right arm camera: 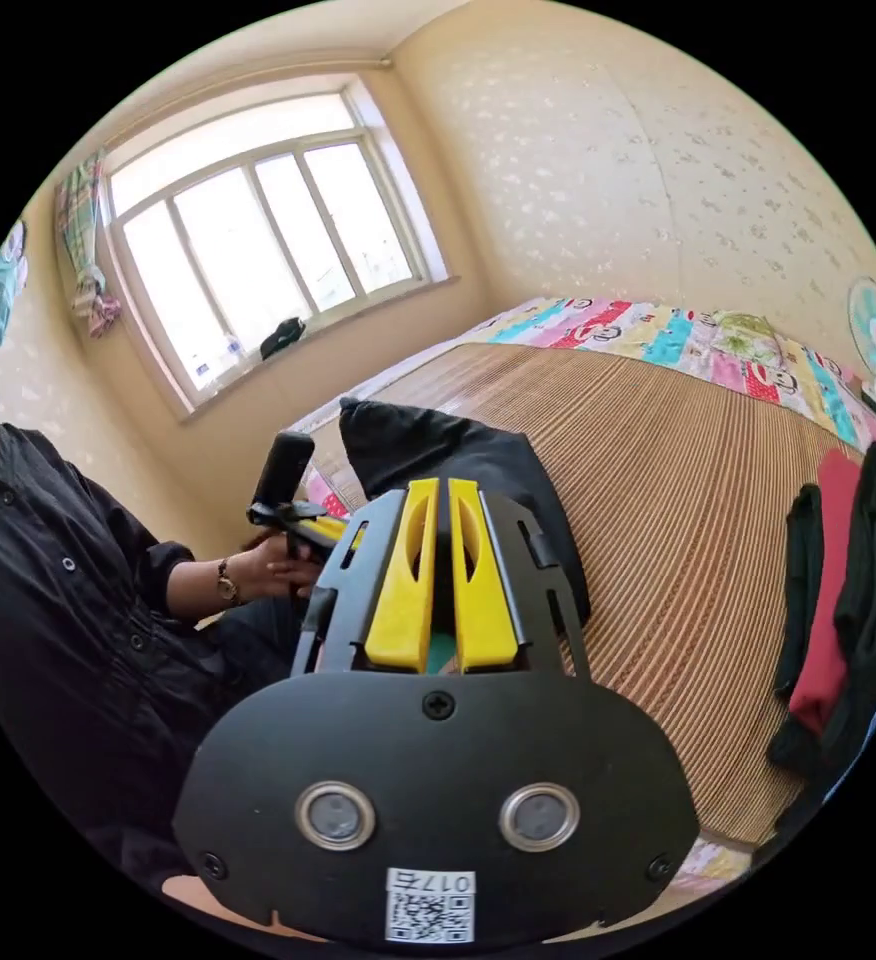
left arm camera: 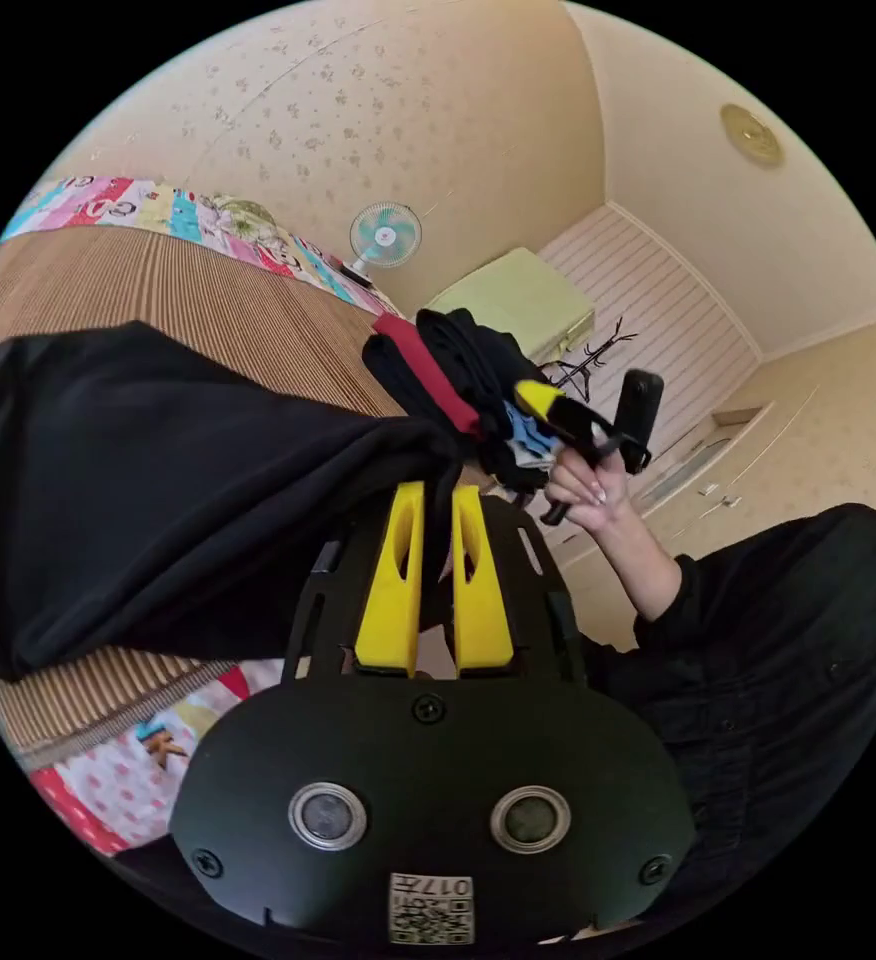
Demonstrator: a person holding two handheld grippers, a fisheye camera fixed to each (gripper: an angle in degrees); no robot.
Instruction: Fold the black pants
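Note:
The black pants [left arm camera: 148, 480] hang and spread over the striped mat in the left gripper view, bunched to a point at my left gripper [left arm camera: 438, 492], whose yellow jaws are shut on the fabric. A hand holds my right gripper [left arm camera: 536, 394] just beyond, in front of a clothes pile. In the right gripper view, the right gripper [right arm camera: 436, 486] has its jaws together with nothing visibly between them. The black pants [right arm camera: 478, 470] lie behind it on the mat. The left gripper [right arm camera: 330, 527] sits at the pants' near end, in a hand.
A striped mat [right arm camera: 678, 480] covers the bed over a colourful sheet [right arm camera: 658, 330]. A pile of black and red clothes [right arm camera: 838, 600] lies at the mat's edge. There is a fan [left arm camera: 385, 235], a green cabinet [left arm camera: 518, 300], a window [right arm camera: 258, 240], and a person's dark-sleeved arm [left arm camera: 758, 620].

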